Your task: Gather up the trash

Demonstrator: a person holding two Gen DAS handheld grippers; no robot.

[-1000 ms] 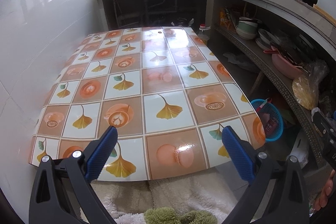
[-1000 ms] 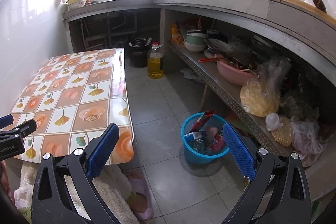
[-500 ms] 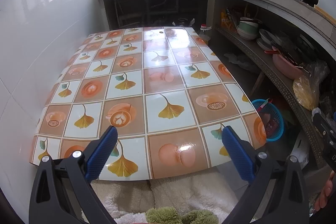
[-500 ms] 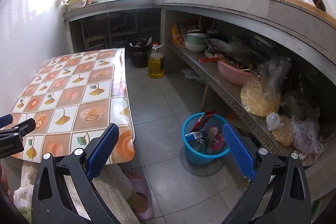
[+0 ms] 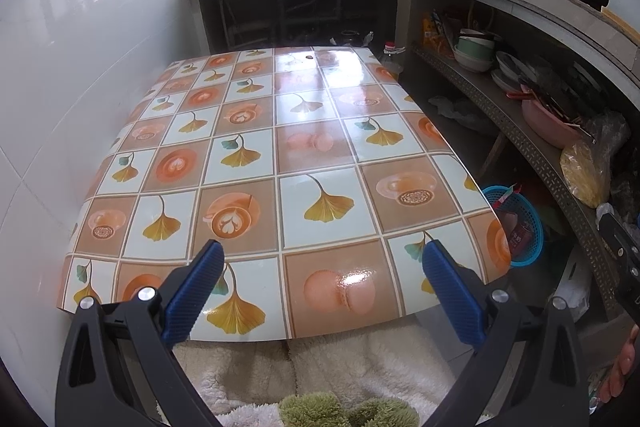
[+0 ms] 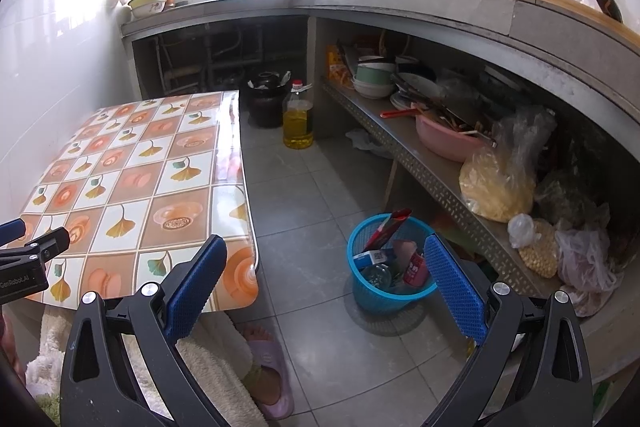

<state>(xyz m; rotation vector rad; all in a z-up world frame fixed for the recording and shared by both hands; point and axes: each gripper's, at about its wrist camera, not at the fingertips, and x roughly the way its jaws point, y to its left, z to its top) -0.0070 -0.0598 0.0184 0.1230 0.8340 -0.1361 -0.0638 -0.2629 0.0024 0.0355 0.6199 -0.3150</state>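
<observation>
A blue plastic basket (image 6: 390,291) stands on the grey floor right of the table and holds wrappers, a small jar and a red packet; it also shows in the left wrist view as the blue basket (image 5: 528,227) past the table's right edge. My left gripper (image 5: 322,283) is open with nothing between its fingers, hovering over the near edge of the patterned table (image 5: 304,155). My right gripper (image 6: 324,279) is open and empty too, held above the floor between the table's corner and the basket. No loose trash shows on the tabletop.
A low metal shelf (image 6: 432,179) with bowls, a pink basin (image 6: 448,143) and plastic bags runs along the right under a concrete counter. An oil bottle (image 6: 298,123) and a dark pot (image 6: 266,99) stand on the floor beyond. A foot in a purple slipper (image 6: 272,379) rests below.
The left wrist view has drifted slightly back and up, showing a bit more of the table's near edge. The right gripper has barely moved. Both stay open.
</observation>
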